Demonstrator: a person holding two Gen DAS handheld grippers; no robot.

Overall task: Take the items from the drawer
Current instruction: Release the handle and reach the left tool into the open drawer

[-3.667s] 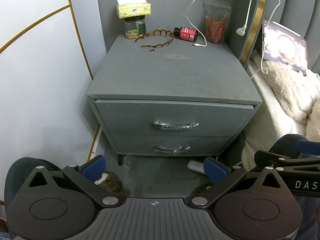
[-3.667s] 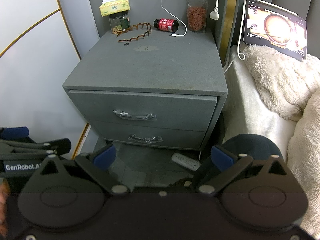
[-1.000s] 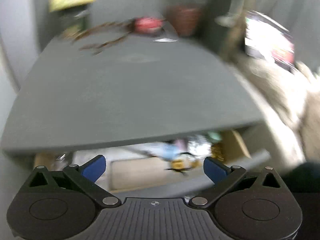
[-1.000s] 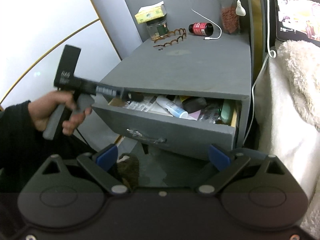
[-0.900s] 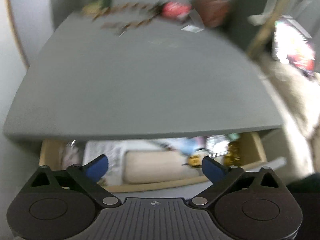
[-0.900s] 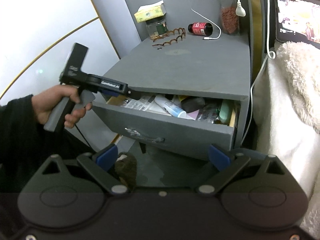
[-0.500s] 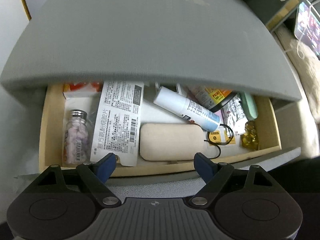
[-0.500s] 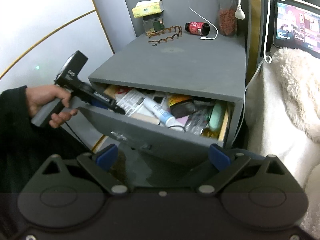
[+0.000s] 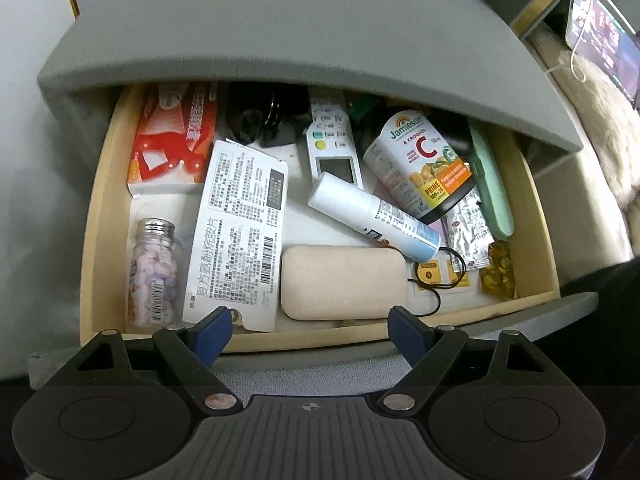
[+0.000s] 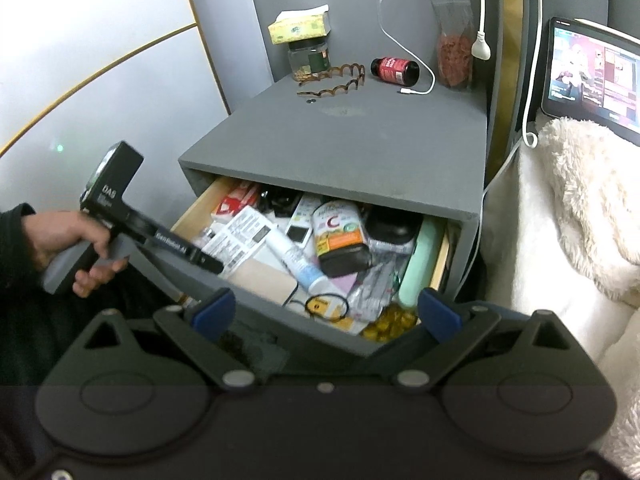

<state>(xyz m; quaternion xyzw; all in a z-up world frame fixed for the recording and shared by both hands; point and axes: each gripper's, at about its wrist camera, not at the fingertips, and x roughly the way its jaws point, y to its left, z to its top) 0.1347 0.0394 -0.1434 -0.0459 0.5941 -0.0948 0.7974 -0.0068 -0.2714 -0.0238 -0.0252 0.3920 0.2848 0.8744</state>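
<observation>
The nightstand's top drawer [image 9: 100, 216] stands pulled out and full of small items. My left gripper [image 9: 308, 330] hovers over its front edge, jaws opening, nothing between them. Just beyond its tips lies a beige case [image 9: 344, 280], with a white printed packet [image 9: 240, 232] and a glass pill bottle [image 9: 154, 272] to the left. A white spray tube [image 9: 372, 216], a vitamin C bottle [image 9: 424, 160], a remote [image 9: 334, 140] and a red box [image 9: 172, 144] lie further in. My right gripper [image 10: 324, 312] is open and empty, held back above the drawer's front corner.
On the nightstand top [image 10: 360, 140] sit a jar with a tissue pack [image 10: 300, 26], a wavy hairband [image 10: 332, 80], a red bottle [image 10: 394, 70], a pouch [image 10: 454, 60] and a charging cable. A fluffy blanket [image 10: 572, 208] and a tablet [image 10: 592, 68] lie right. A hand [image 10: 68, 236] holds the left gripper.
The left gripper has tipped downward and sunk closer over the open drawer, whose contents now fill its view. Its jaws stand a little narrower. The right gripper has barely moved.
</observation>
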